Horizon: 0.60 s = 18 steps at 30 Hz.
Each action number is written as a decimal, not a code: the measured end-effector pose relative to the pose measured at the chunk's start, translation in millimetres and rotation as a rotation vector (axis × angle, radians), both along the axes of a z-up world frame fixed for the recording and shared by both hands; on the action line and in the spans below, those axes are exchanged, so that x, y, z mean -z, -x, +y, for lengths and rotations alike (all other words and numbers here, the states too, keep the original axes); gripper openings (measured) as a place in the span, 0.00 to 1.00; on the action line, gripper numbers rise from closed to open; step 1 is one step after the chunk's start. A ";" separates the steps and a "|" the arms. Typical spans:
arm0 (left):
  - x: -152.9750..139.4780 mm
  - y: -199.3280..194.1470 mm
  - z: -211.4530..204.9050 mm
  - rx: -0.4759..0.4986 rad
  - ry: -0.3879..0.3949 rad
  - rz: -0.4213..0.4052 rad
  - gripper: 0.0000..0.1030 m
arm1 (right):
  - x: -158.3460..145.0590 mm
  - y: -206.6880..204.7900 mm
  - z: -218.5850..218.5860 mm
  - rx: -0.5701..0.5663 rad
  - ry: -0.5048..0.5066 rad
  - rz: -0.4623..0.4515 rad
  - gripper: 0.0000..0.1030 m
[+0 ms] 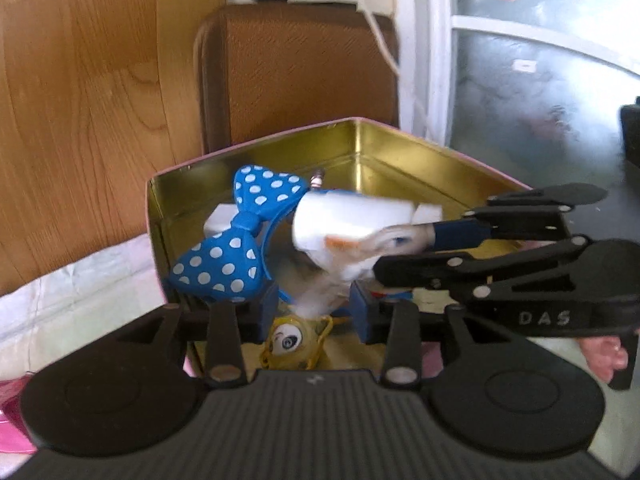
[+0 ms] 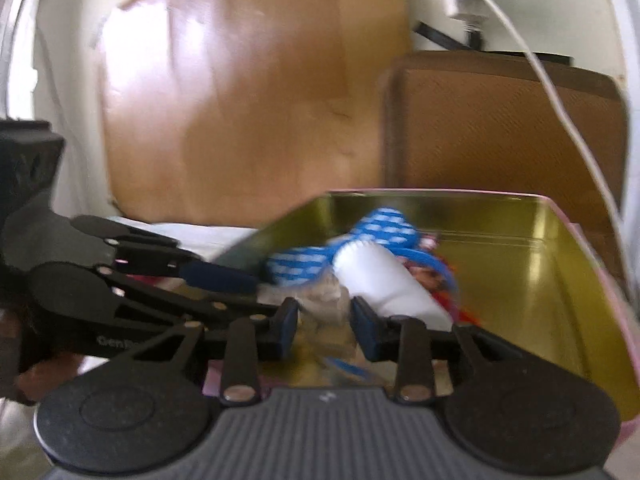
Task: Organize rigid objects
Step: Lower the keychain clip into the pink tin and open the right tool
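Note:
A pink tin [image 1: 400, 160] [image 2: 520, 216] with a gold inside stands open in front of both grippers. In it lie a blue polka-dot bow [image 1: 224, 256] [image 2: 384, 228] on a headband and a yellow toy with an eye [image 1: 288, 342]. A blurred white toy [image 1: 348, 220] [image 2: 384, 284] hangs over the tin. My right gripper [image 1: 406, 254] [image 2: 326, 326] comes in from the right, shut on the toy's head end. My left gripper [image 1: 314, 310] [image 2: 264, 294] has the toy's fuzzy lower part between its fingers, with a gap at the pads.
A brown padded case [image 1: 304, 68] stands right behind the tin, with a wood panel [image 1: 80, 100] to its left. A white cable [image 1: 380, 28] hangs down at the back. Pale cloth [image 1: 80, 292] covers the surface at the left. A person's fingers [image 1: 604, 354] show under the right gripper.

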State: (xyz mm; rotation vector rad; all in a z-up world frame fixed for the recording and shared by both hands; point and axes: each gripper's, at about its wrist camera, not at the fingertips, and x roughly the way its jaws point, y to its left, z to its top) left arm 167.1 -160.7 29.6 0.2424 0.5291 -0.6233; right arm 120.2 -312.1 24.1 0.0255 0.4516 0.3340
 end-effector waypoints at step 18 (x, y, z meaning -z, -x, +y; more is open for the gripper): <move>-16.6 51.8 46.4 -0.106 0.083 -0.011 0.59 | -16.5 55.1 -1.4 0.116 -0.135 -0.136 0.37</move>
